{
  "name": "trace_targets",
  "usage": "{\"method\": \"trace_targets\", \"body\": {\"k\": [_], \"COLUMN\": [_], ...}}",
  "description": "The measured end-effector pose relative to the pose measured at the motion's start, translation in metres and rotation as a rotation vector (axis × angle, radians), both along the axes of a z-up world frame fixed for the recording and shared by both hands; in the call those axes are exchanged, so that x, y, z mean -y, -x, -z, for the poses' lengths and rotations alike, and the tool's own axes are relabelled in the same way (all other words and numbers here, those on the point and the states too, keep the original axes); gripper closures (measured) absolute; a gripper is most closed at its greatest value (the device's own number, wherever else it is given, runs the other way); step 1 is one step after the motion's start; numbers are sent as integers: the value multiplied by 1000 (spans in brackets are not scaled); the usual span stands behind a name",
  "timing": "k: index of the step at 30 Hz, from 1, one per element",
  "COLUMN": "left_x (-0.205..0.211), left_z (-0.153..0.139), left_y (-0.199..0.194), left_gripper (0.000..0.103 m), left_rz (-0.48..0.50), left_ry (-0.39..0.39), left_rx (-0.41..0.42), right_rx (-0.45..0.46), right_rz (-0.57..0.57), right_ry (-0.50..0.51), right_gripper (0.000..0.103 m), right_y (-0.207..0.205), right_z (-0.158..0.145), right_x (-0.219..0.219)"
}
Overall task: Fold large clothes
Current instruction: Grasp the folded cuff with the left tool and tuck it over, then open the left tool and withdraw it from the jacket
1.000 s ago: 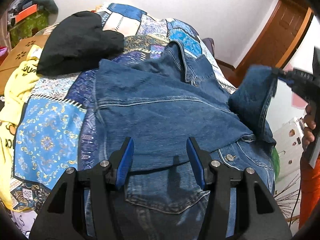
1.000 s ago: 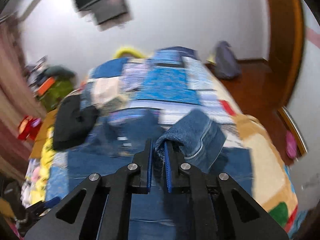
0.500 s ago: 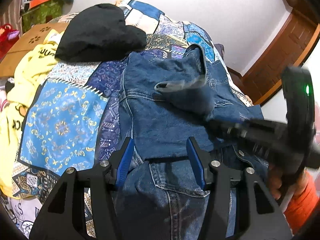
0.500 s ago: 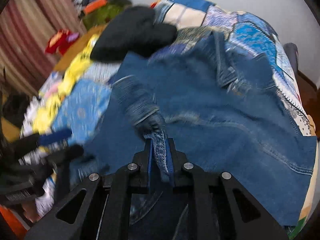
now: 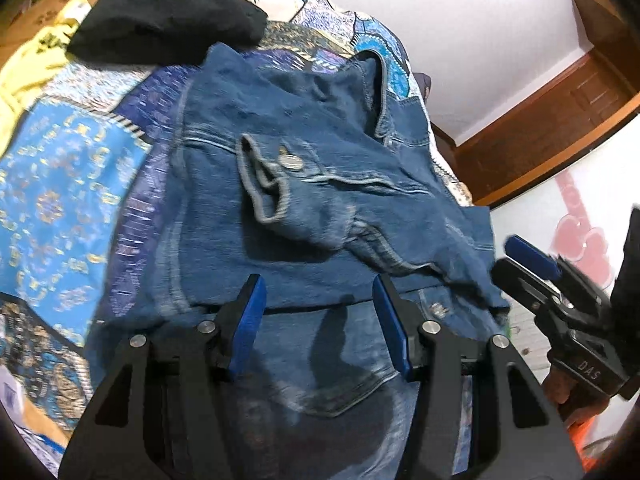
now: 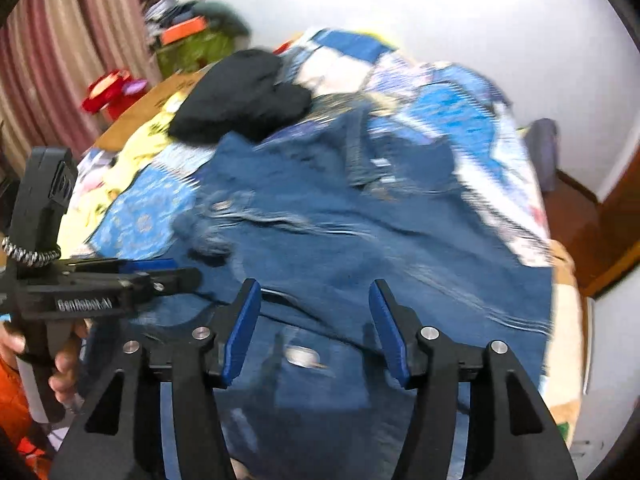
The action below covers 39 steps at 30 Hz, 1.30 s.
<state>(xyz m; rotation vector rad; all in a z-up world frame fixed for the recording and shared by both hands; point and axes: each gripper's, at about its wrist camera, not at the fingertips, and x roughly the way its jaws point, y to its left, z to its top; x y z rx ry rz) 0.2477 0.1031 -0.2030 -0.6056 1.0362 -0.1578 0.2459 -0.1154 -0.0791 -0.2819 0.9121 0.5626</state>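
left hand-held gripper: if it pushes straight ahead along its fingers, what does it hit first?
Most likely the denim jacket. The left hand-held gripper is open and empty, with the folded denim edge directly ahead between its fingers. Depth is unclear, so it may already be nearly touching.

Black grippers (image 5: 318, 322), blue pads (image 6: 240, 334), seemingly orange sleeve (image 6: 12, 396)

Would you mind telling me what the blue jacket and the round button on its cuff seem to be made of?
The jacket looks like denim: faded mid-blue cloth with pale double stitching along raised seams. The button appears to be metal, silvery and dully shiny, though blur leaves that open.
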Motion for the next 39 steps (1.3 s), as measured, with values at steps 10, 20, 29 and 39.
{"method": "trace_targets", "body": {"k": [10, 20, 29, 39], "left_x": [5, 38, 46, 29], "left_z": [9, -2, -73, -100], "left_y": [-43, -70, -61, -50], "left_gripper": [49, 55, 82, 82], "left_rz": [-70, -93, -100, -47], "left_ry": [156, -242, -388, -423], "left_rx": [-56, 6, 268, 322], "right_rx": [-2, -66, -41, -71], "right_rz": [252, 385, 432, 453], "right_ry": [28, -47, -43, -20], "right_gripper": [50, 50, 50, 50], "right_y": [-18, -20, -25, -34], "right_z": [12, 26, 19, 31], "right_x": [85, 127, 145, 145]}}
